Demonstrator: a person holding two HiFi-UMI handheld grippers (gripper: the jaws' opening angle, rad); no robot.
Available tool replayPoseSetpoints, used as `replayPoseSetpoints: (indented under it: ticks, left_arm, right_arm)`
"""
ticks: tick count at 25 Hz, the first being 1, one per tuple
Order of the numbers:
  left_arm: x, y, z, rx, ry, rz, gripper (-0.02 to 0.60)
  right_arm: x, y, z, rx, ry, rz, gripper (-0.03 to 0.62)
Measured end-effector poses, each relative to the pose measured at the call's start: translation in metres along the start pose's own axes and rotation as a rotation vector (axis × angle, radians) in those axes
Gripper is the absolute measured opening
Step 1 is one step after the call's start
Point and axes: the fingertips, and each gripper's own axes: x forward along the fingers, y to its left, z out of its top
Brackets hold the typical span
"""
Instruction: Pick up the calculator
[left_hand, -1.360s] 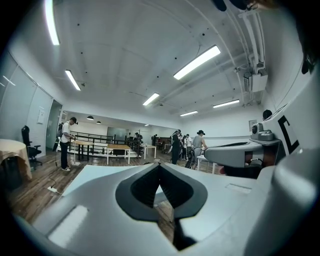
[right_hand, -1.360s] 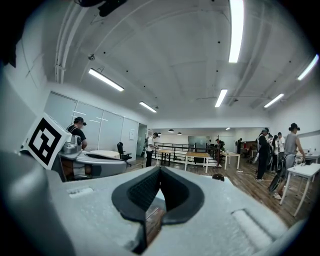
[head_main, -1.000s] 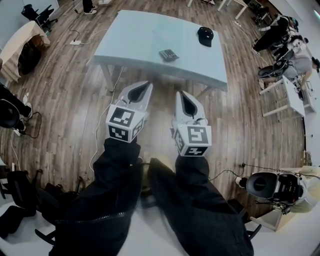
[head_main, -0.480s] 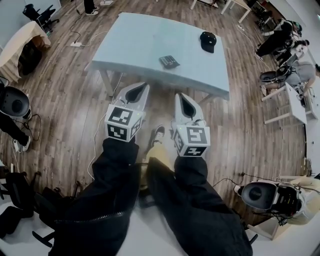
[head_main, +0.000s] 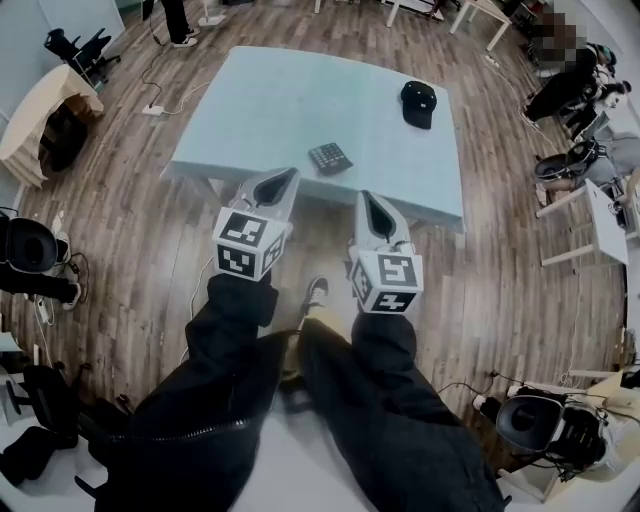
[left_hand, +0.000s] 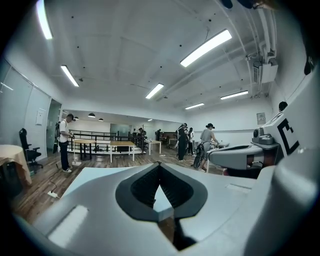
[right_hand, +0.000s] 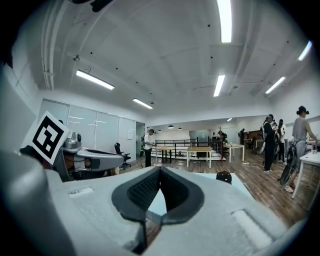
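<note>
Both tongs: left tongs (head_main: 289, 173) and right tongs (head_main: 366, 196) pressed together, empty, at the worktop (head_main: 250, 110) near edge.
Calculator (head_main: 329, 157): just past that edge, bare worktop around.
Cap (right_hand: 223, 176): shown by right gripper view, not left.

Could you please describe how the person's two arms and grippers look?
The left gripper and right gripper are pale grey, tapered shells with a dark, ribbed, teardrop-shaped recess between the jaws. Each carries a white cube with black square markers. Both arms wear black sleeves.

cap (head_main: 418, 102): black, lying on the pale counter (head_main: 270, 100), near its right edge
floor (head_main: 130, 210): wood planks
office chair (head_main: 78, 42): far left
</note>
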Motion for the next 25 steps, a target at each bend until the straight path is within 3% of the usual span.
replayPoseSetpoints:
  ticks: [9, 16, 25]
  left_arm:
    - [0.126, 0.024, 0.015, 0.006, 0.045, 0.017, -0.003]
    - [0.193, 0.047, 0.020, -0.013, 0.072, 0.043, -0.003]
    - [0.246, 0.069, -0.038, -0.082, 0.227, 0.066, -0.003]
  right_arm:
    - [0.097, -0.090, -0.005, 0.024, 0.033, 0.063, 0.002]
    - [0.156, -0.136, 0.000, -0.011, 0.031, 0.111, 0.002]
    - [0.202, -0.166, -0.040, 0.028, 0.142, 0.146, 0.002]
